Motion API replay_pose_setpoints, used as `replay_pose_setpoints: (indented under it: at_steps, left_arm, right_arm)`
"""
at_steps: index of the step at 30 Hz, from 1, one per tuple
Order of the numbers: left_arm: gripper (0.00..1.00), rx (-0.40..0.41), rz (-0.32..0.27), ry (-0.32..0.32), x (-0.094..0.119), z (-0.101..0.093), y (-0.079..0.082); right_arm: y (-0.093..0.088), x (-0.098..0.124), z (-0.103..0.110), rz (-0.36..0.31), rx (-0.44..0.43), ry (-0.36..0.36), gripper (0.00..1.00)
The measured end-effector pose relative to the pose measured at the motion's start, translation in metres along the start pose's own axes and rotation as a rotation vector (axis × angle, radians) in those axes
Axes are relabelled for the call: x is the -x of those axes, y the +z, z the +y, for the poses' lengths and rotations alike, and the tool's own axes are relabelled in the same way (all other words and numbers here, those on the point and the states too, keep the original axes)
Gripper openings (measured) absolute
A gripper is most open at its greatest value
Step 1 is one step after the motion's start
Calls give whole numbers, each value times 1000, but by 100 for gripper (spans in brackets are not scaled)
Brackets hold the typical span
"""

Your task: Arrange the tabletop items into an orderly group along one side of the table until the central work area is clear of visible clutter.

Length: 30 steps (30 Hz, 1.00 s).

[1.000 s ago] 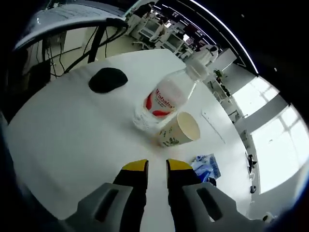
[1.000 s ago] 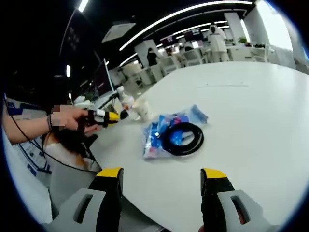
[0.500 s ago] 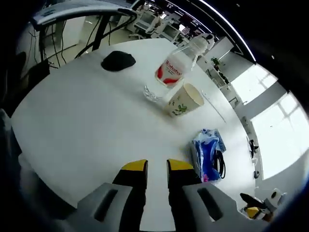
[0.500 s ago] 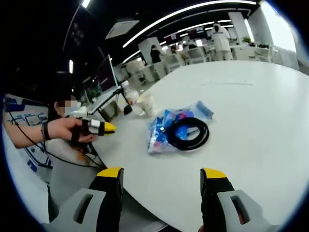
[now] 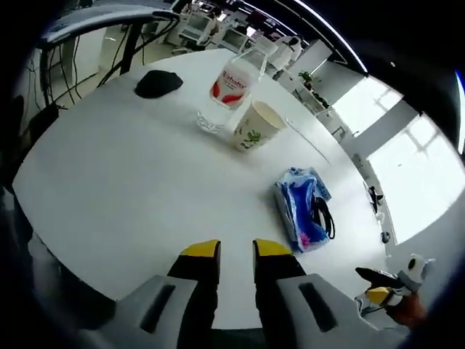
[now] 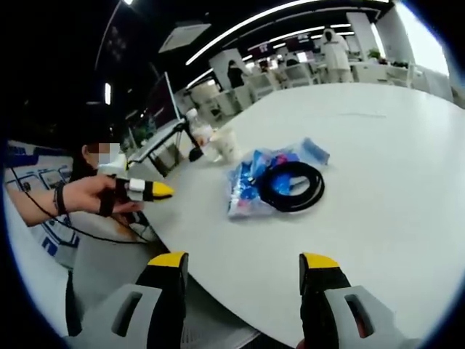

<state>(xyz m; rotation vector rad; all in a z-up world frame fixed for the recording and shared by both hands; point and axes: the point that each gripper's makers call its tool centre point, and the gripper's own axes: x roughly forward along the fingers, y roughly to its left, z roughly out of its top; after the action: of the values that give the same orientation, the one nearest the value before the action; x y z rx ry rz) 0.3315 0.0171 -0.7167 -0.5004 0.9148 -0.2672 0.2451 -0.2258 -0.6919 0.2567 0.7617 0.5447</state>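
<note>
Table (image 5: 109,189) surface spreads white and bare across the near and left part of the left gripper view, its curved edge running along the left and bottom. The left gripper (image 5: 236,251) hangs over that near edge with its yellow-tipped jaws drawn narrow, only a thin gap between them and nothing in it. Toward the far side stand a water bottle (image 5: 227,83) and a paper cup (image 5: 254,126), just beside each other, with a dark cloth-like lump (image 5: 158,83) lying apart to their left. A blue plastic packet (image 5: 296,214) lies on the right, a black coiled cable (image 5: 323,217) touching its far side. The right gripper (image 5: 389,294) shows at the lower right, off the table edge.

In the right gripper view, the right gripper (image 6: 243,260) has its jaws spread wide and empty, hovering above the table's near edge. The packet (image 6: 247,190) lies mid-table with the cable (image 6: 292,187) resting on it. The cup (image 6: 224,144) and bottle (image 6: 199,134) stand beyond, near the left rim. Broad bare tabletop (image 6: 385,167) opens to the right. A hand (image 6: 83,196) holds the left gripper (image 6: 156,190) out past the left edge.
</note>
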Motion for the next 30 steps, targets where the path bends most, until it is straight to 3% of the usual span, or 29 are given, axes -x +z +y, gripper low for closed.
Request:
replay_pose_setpoints:
  at_steps: [4, 6, 8, 10, 15, 17, 20, 26, 30]
  left_arm:
    - [19, -47, 3, -25, 1, -8, -6]
    - [17, -63, -9, -101, 0, -20, -6]
    - [19, -68, -9, -94, 0, -19, -8]
    - [21, -145, 21, -79, 0, -18, -15]
    - [24, -177, 29, -82, 2, -25, -20]
    - [25, -264, 32, -79, 3, -28, -18]
    - [28, -327, 46, -85, 2, -35, -18]
    - [30, -397, 29, -106, 3, -50, -8]
    - [33, -441, 41, -121, 2, -60, -7]
  right_arm:
    - [-1, -8, 6, 16, -1, 12, 62]
    - [0, -12, 8, 17, -3, 16, 62]
    - [1, -17, 11, 18, -8, 21, 61]
    - [4, -21, 12, 20, -14, 21, 60]
    - [9, -30, 11, 31, -12, 11, 58]
    - [12, -32, 12, 30, -4, 19, 58]
    - [13, -35, 11, 40, 13, 25, 58]
    - [23, -38, 0, 19, -8, 27, 56]
    - [23, -41, -5, 39, 6, 28, 57]
